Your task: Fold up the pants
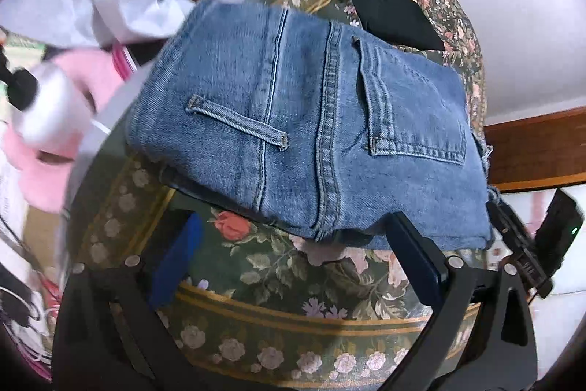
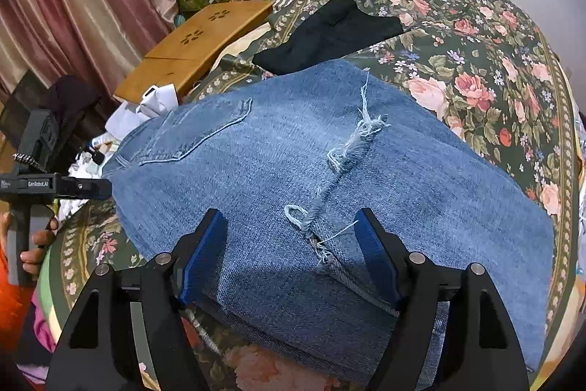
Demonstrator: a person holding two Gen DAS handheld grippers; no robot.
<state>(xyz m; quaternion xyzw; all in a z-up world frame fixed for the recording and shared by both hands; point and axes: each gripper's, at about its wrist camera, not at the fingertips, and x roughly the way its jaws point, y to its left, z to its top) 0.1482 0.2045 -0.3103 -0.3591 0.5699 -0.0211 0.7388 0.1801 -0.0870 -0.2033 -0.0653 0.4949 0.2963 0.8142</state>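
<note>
Blue denim pants (image 2: 278, 171) lie folded into a thick, compact stack on the floral bedspread (image 2: 487, 61), back pocket (image 1: 414, 105) and belt loop (image 1: 236, 123) facing up. Frayed hem threads (image 2: 351, 149) trail across the top layer. Left claw (image 1: 293, 262) wide apart, at the stack's near edge, holding nothing. Right claw (image 2: 289, 259) wide apart over the frayed edge. Black cloth (image 2: 329, 32) lies beyond.

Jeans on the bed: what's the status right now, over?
Left gripper open, at the jeans' near edge. Right gripper open, fingers either side of the frayed hem. Jeans folded in a stack on the floral bedspread. Black garment lies behind, clear.
</note>
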